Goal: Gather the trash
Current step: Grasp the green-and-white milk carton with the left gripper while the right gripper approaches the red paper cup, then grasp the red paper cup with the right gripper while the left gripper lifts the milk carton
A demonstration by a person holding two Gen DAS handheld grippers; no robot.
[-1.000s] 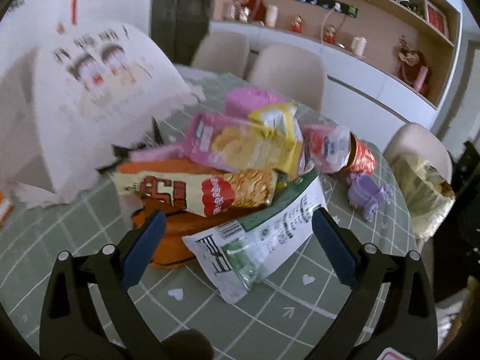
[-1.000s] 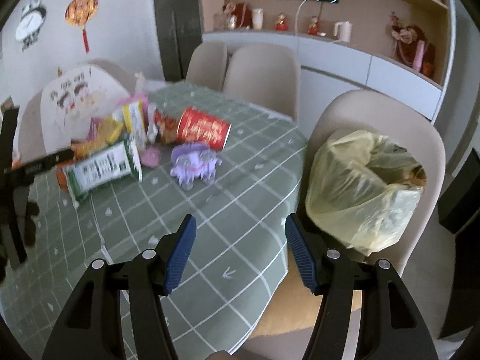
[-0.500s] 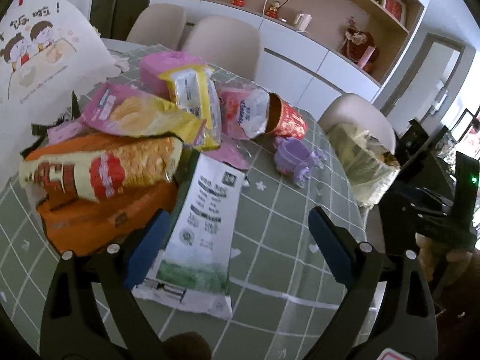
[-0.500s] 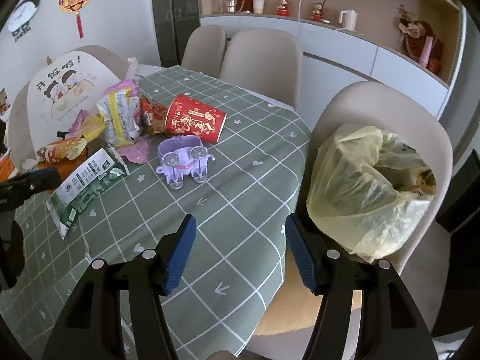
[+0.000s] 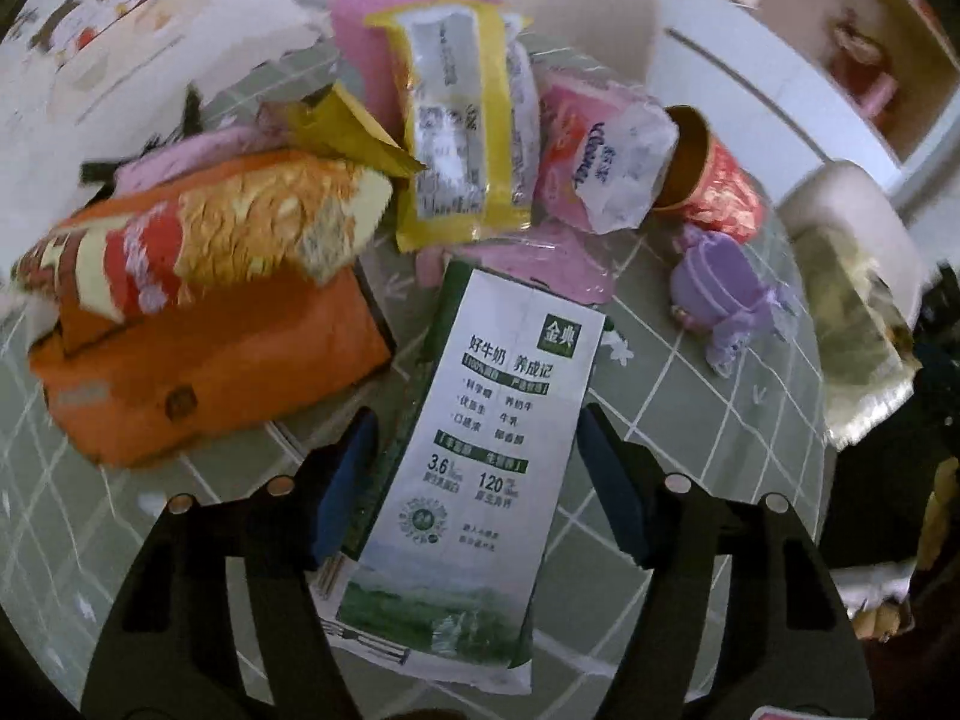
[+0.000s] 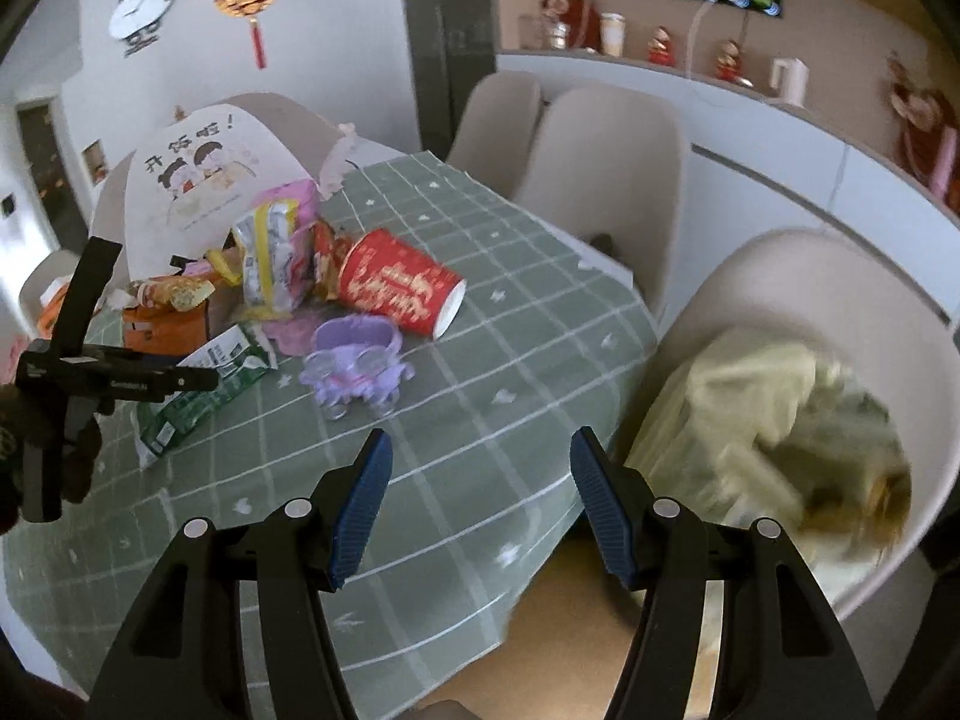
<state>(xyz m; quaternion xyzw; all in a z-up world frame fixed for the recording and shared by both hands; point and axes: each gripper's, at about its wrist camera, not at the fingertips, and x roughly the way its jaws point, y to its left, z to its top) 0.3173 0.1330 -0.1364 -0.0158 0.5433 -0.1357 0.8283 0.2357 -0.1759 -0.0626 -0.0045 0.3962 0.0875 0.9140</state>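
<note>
A heap of wrappers lies on the green checked table (image 6: 528,324). A green and white milk pack (image 5: 498,438) lies flat nearest me, also seen in the right wrist view (image 6: 204,396). My left gripper (image 5: 477,480) points steeply down over it. Its jaws are closing with the pack between them, and the pads (image 5: 348,480) stand right at its edges without visibly squeezing it. My right gripper (image 6: 480,504) hangs open over the table's near edge with nothing between its fingers. A yellow trash bag (image 6: 762,438) sits on a chair to the right.
Behind the milk pack lie an orange pack (image 5: 210,372), a noodle bag (image 5: 198,240), a yellow wrapper (image 5: 468,120), a pink tissue pack (image 5: 600,150), a tipped red paper cup (image 6: 399,288) and a purple toy cart (image 6: 357,360). Beige chairs (image 6: 606,168) ring the table.
My left gripper has dropped and tipped down over the milk pack, and its jaws have narrowed around it. The right gripper has swung left, so the table fills more of its view.
</note>
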